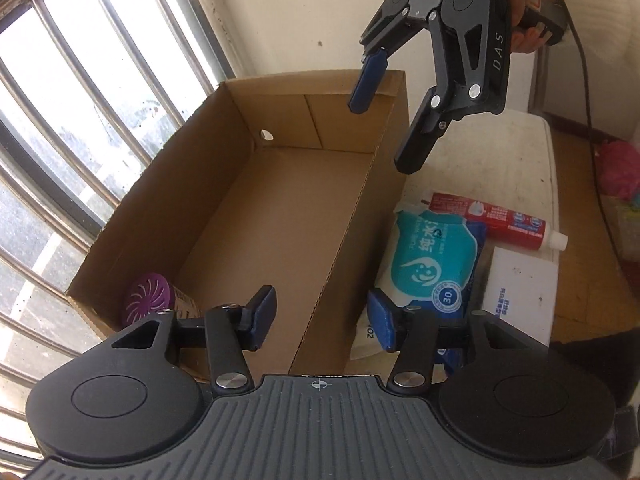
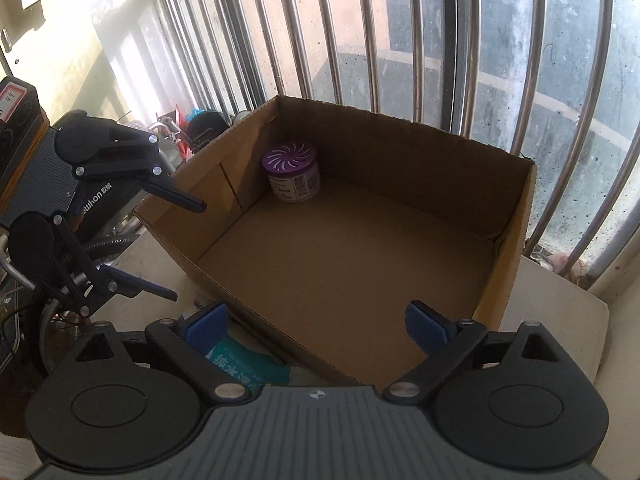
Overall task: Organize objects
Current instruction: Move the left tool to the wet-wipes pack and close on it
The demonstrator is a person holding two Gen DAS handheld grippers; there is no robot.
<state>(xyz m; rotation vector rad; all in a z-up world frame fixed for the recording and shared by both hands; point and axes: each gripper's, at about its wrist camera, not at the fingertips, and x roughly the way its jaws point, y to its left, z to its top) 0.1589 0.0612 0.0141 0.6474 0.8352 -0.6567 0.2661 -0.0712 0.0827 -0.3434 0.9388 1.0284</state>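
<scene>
Cardboard box (image 2: 400, 152) lies bare but for 1 corner jar (image 2: 291, 176), left tool (image 1: 322, 304) and right tool (image 2: 316, 312) gaping empty over its rim.

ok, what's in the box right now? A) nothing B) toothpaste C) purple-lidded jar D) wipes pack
C: only the purple-lidded jar stands in a corner of the box; the wipes pack and toothpaste lie outside on the table.
</scene>
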